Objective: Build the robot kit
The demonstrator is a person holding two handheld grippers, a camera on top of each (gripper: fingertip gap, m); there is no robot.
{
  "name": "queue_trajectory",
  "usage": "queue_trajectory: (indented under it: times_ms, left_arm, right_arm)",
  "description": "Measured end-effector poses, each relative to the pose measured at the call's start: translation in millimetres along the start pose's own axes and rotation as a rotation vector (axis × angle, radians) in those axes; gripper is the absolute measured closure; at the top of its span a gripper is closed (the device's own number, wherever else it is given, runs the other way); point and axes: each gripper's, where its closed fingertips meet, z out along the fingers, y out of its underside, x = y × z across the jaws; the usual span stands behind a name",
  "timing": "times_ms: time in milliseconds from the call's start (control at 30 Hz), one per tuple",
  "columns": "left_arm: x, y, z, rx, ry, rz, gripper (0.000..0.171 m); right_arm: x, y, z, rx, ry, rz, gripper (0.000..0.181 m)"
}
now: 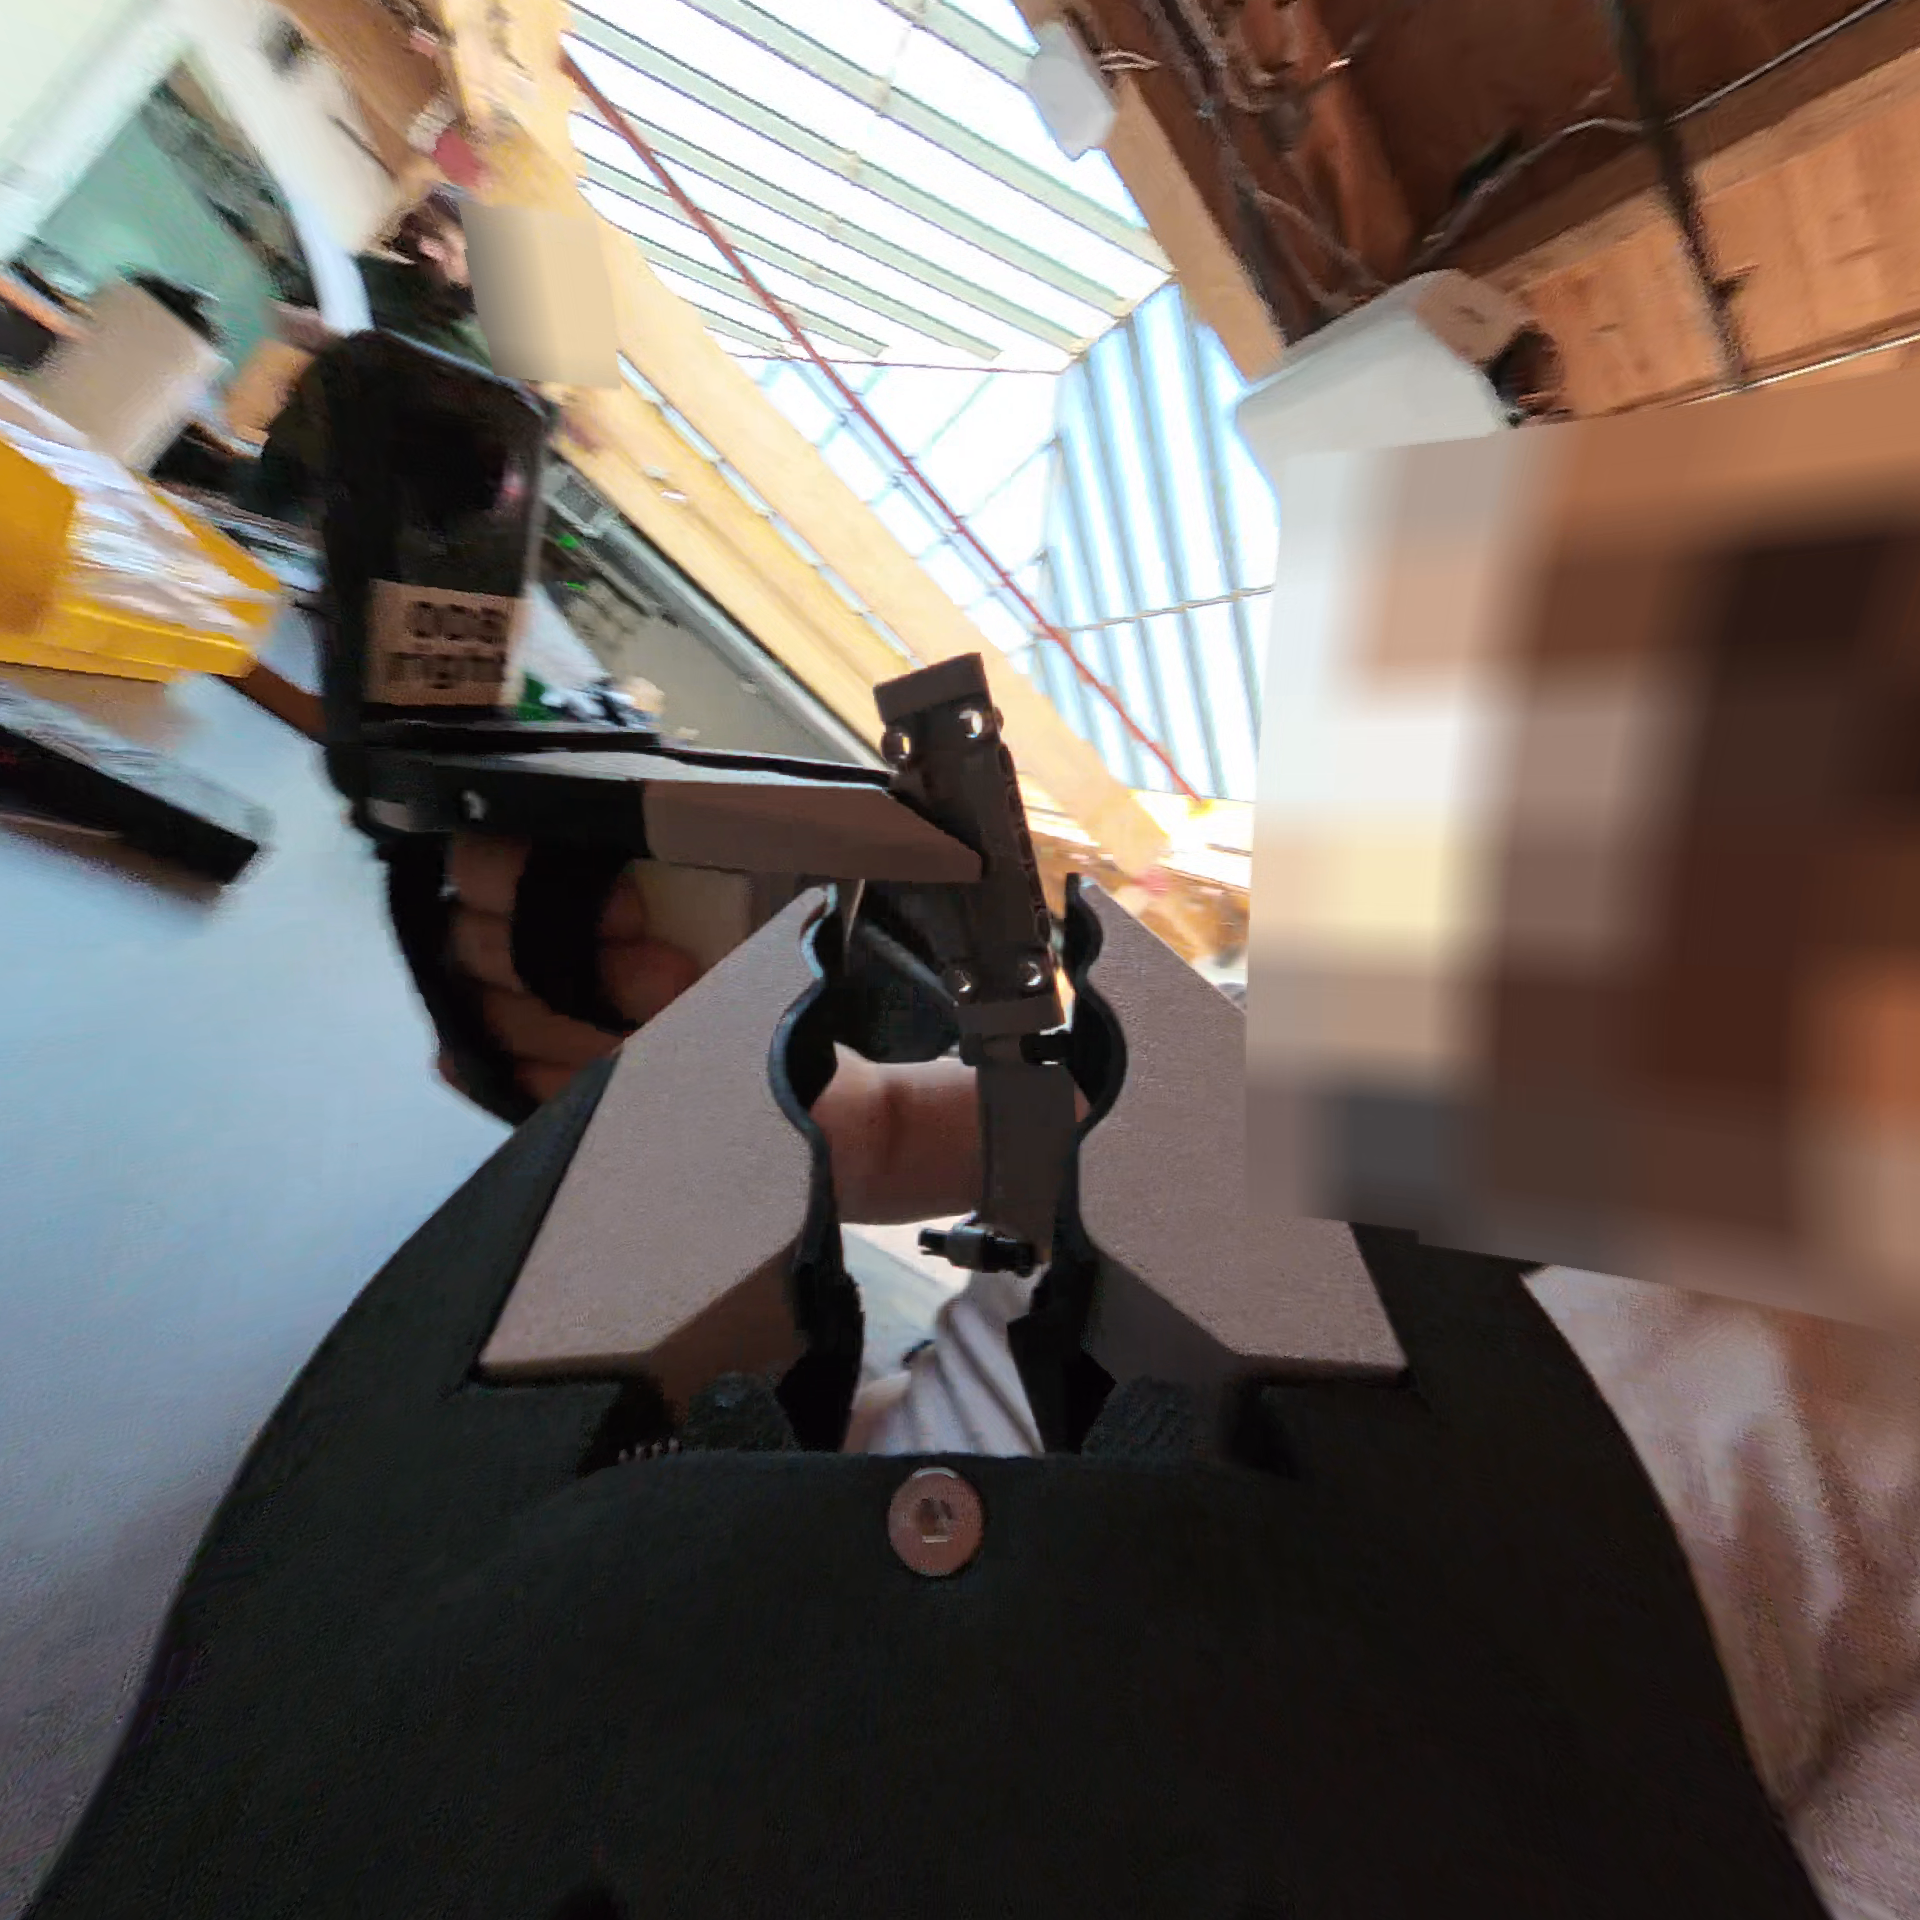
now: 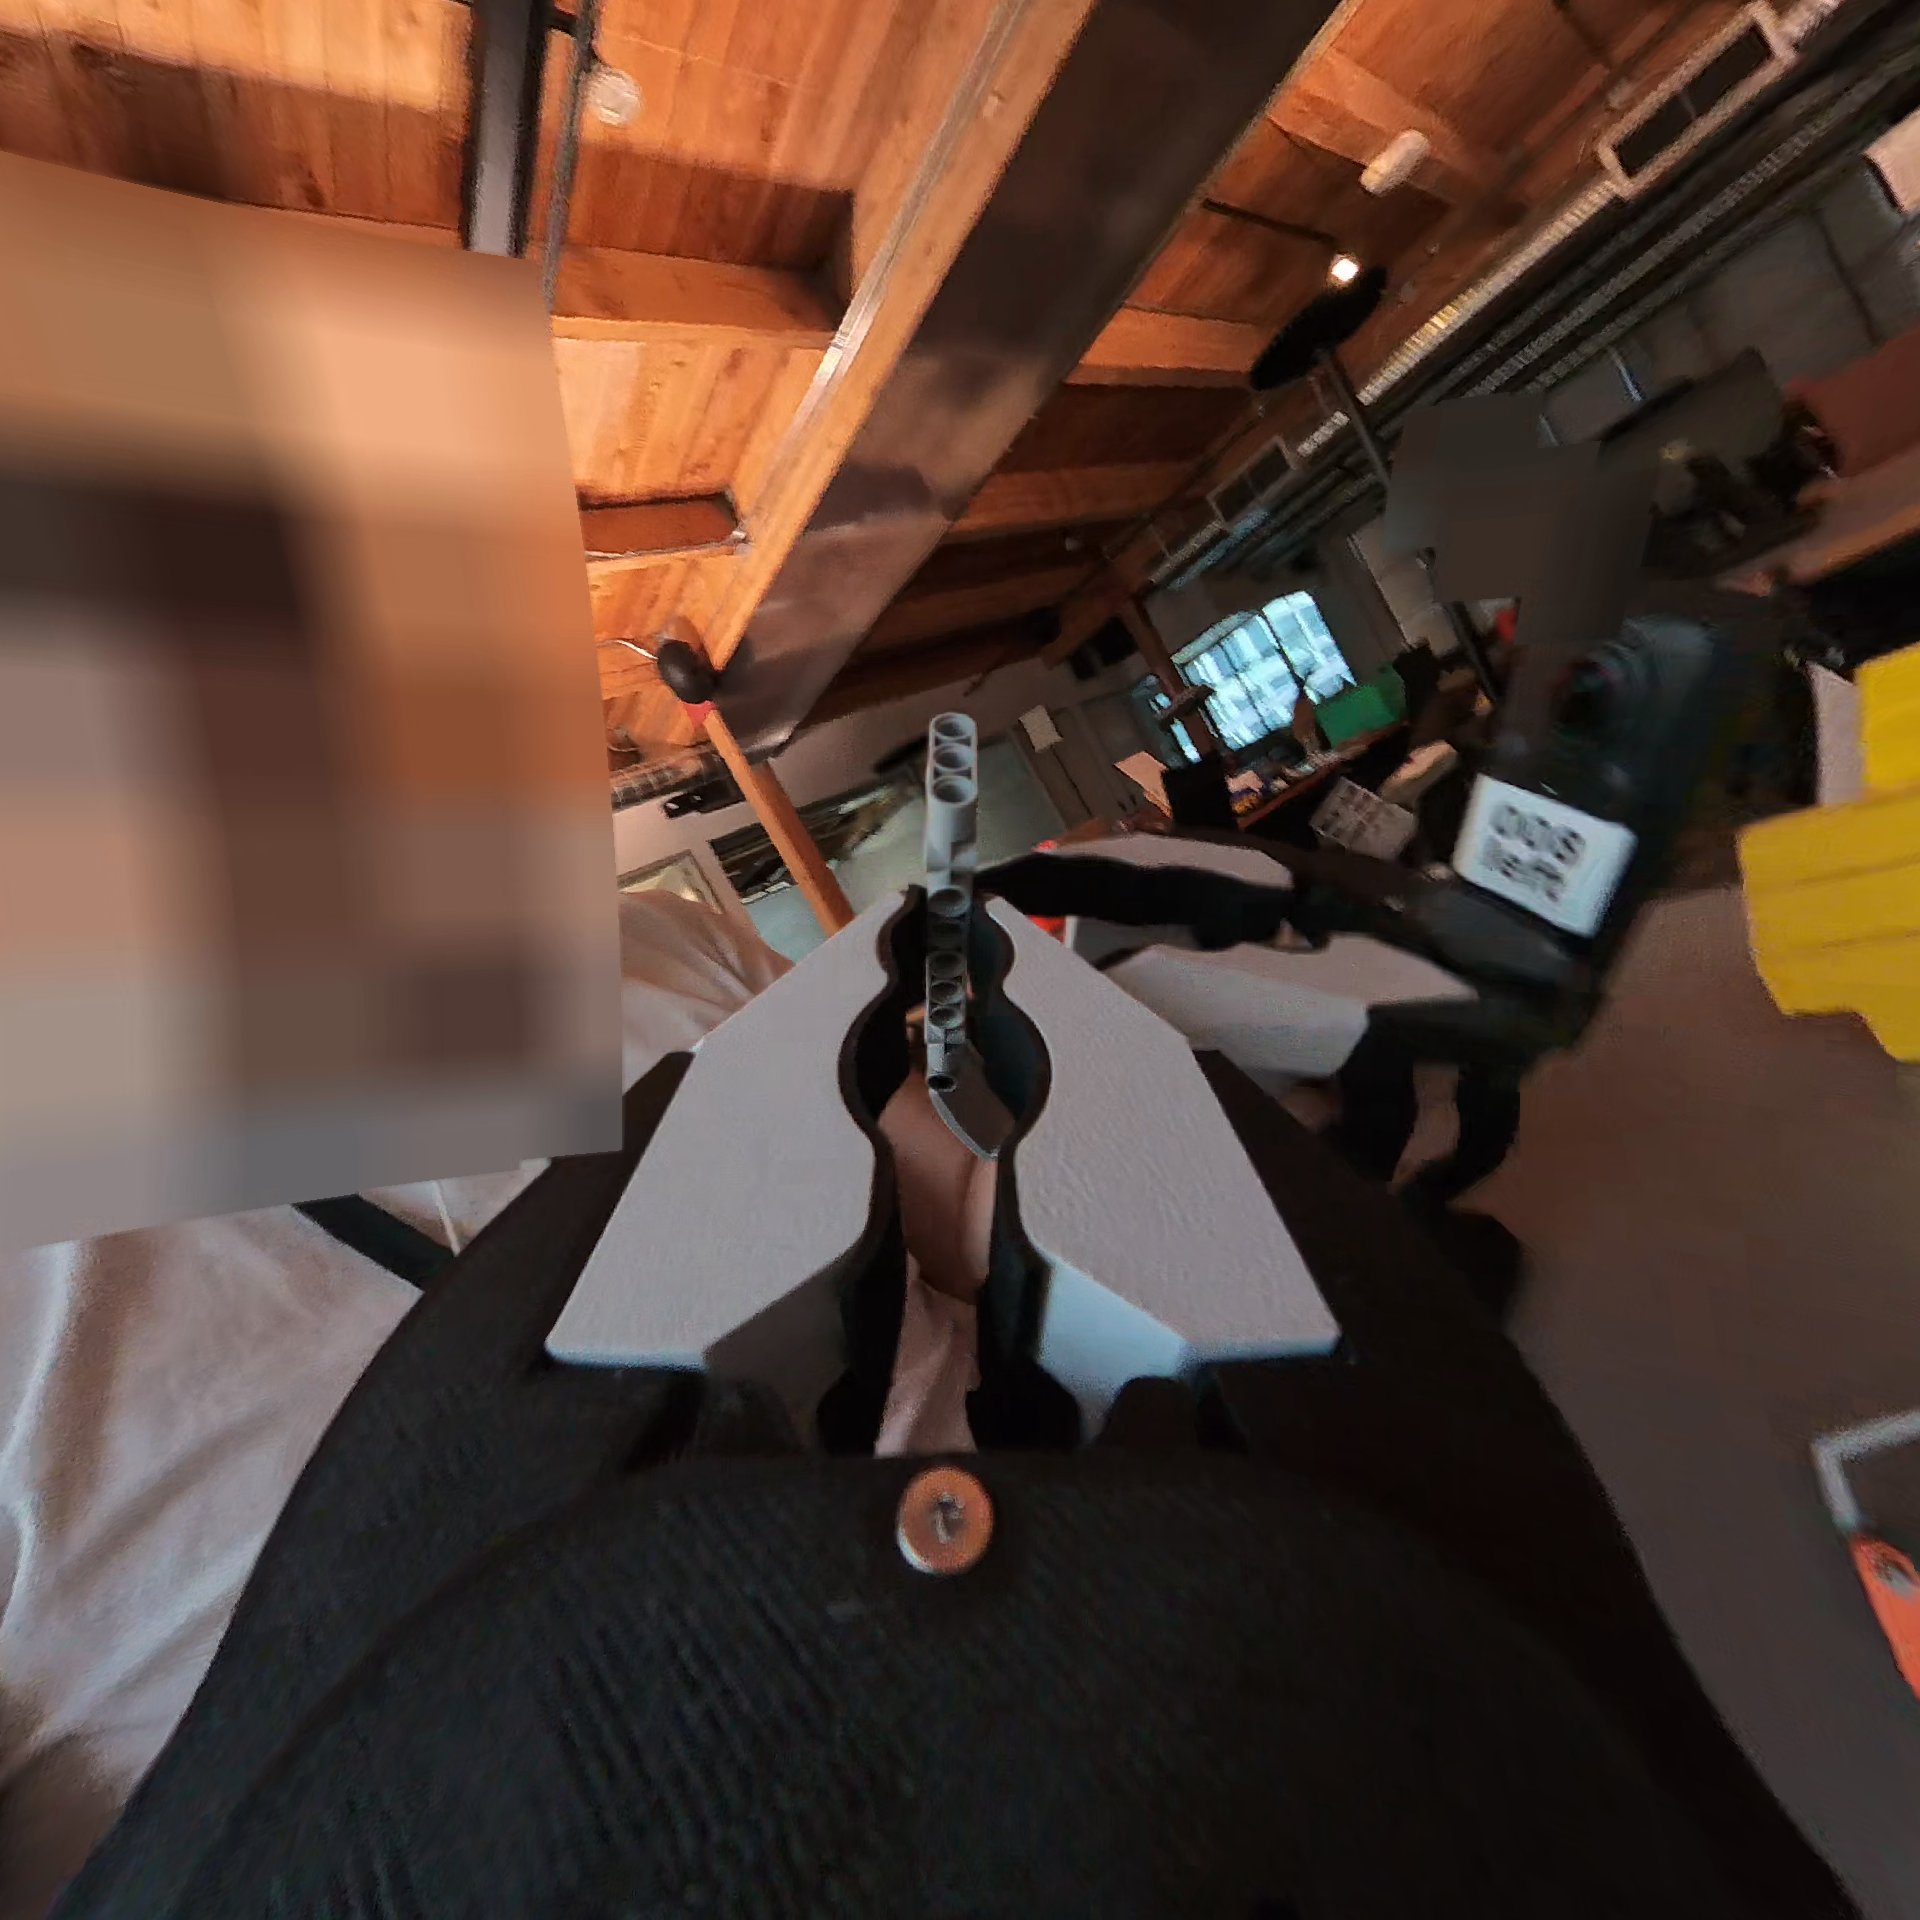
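Note:
A grey toy beam assembly with round holes and small pins (image 1: 1003, 935) stands upright in the air. My right gripper (image 2: 948, 914) is shut on it; the beam (image 2: 954, 790) sticks out above the fingertips. In the left wrist view the right gripper (image 1: 935, 821) comes in from the left and clamps the piece near its top. My left gripper (image 1: 948, 899) is open with the lower part of the piece between its jaws, close against the right-hand pad (image 1: 1091, 1039). It also shows from the side in the right wrist view (image 2: 1049, 925).
A hand (image 1: 551, 966) holds the right gripper's handle. Yellow bins (image 1: 114, 582) (image 2: 1839, 914) stand on a white table (image 1: 156, 1143), with a black flat object (image 1: 104, 790) nearby. A person in a light shirt (image 1: 1714, 1558) is close behind. Wooden ceiling beams (image 2: 935, 312) are overhead. Less than 4 cm separates the two grippers' tips.

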Motion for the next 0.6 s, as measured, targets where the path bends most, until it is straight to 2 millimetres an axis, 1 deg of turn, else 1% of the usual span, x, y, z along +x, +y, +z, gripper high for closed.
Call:
queue_trajectory:
  times_ms: [33, 100, 133, 167, 200, 233, 267, 333, 433, 500, 567, 600]
  left_arm:
    - [-4.9, -3.6, -11.0, 0.008, -0.084, 0.046, 0.128]
    - [-6.7, -6.3, -25.9, 0.003, -0.203, 0.128, 0.13]
    - [-8.2, -4.0, -29.1, -0.024, -0.257, 0.164, 0.134]
    - [-15.8, 0.2, -32.3, -0.065, -0.337, 0.189, 0.141]
    - [-27.6, 4.4, -37.0, -0.108, -0.434, 0.202, 0.144]
    - [-34.7, 7.0, -40.1, -0.136, -0.492, 0.207, 0.156]
    - [-36.6, 6.5, -41.6, -0.134, -0.513, 0.209, 0.161]
    - [-39.1, -1.7, -46.9, -0.075, -0.538, 0.22, 0.162]
    - [-38.3, -9.1, -53.4, -0.02, -0.505, 0.195, 0.166]
    - [-37.7, -14.5, -58.0, 0.013, -0.485, 0.177, 0.166]
    - [-40.7, -17.1, -62.4, 0.01, -0.491, 0.168, 0.165]
    - [-43.1, -18.4, -65.8, -0.002, -0.51, 0.168, 0.163]
  right_arm:
    - [11.1, 2.2, -1.8, -0.026, 0.06, 0.016, 0.176]
    - [32.9, 5.6, -5.8, -0.071, 0.185, 0.041, 0.176]
    - [40.7, 5.5, -7.3, -0.08, 0.227, 0.049, 0.176]
    - [47.5, 5.3, -7.9, -0.087, 0.258, 0.056, 0.177]
    - [52.7, 6.2, -7.5, -0.102, 0.277, 0.06, 0.177]
    - [58.4, 6.8, -7.5, -0.112, 0.298, 0.06, 0.177]
    - [65.5, 5.9, -8.7, -0.114, 0.329, 0.056, 0.177]
    - [72.2, -1.0, -8.5, -0.085, 0.345, 0.051, 0.177]
    - [78.4, -5.3, -2.6, -0.065, 0.346, 0.041, 0.172]
    - [83.4, -7.1, -1.1, -0.08, 0.353, 0.061, 0.171]
    - [90.7, -7.8, -1.7, -0.105, 0.365, 0.113, 0.172]
    - [95.9, -7.6, -4.2, -0.134, 0.384, 0.132, 0.176]
